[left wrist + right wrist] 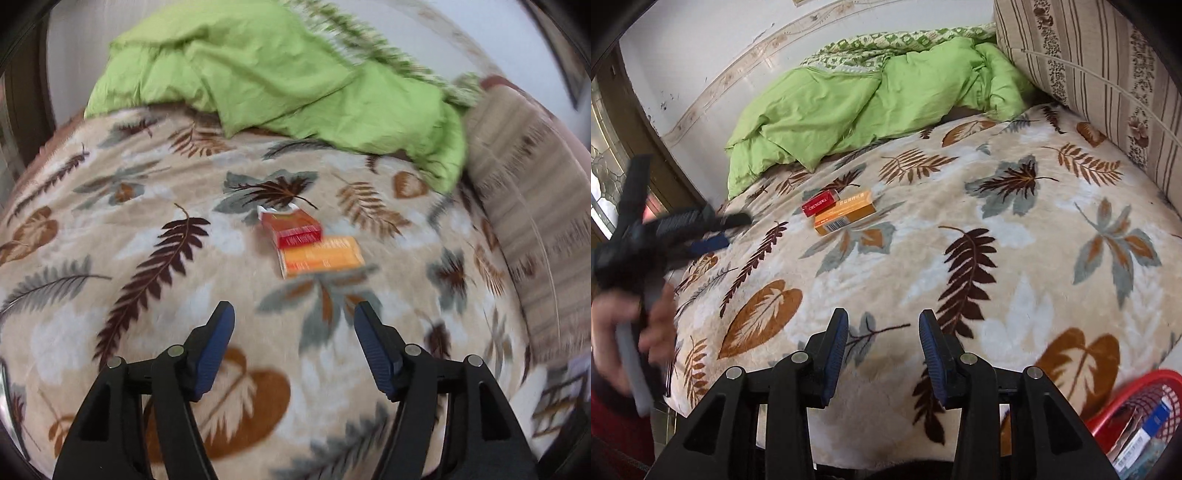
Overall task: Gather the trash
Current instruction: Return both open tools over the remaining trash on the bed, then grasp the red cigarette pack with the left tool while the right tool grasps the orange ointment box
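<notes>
The left tool (293,314) hangs spread and empty; the red cigarette pack (291,229) and touching orange box (321,256) lie on the bed (110,295) just ahead, nearer it than the right tool (883,325), also parted and empty.

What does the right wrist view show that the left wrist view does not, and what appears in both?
Only the left wrist view: the left gripper from behind, jaws apart with nothing between them, and the red pack's torn white end.

Only the right wrist view: the right gripper, open and empty; a hand on the other gripper, seen from the side; a red basket holding packets at the bed's corner; a glass door.

Both: the red pack lying against the orange box, the leaf blanket, green quilt and striped cushion.
</notes>
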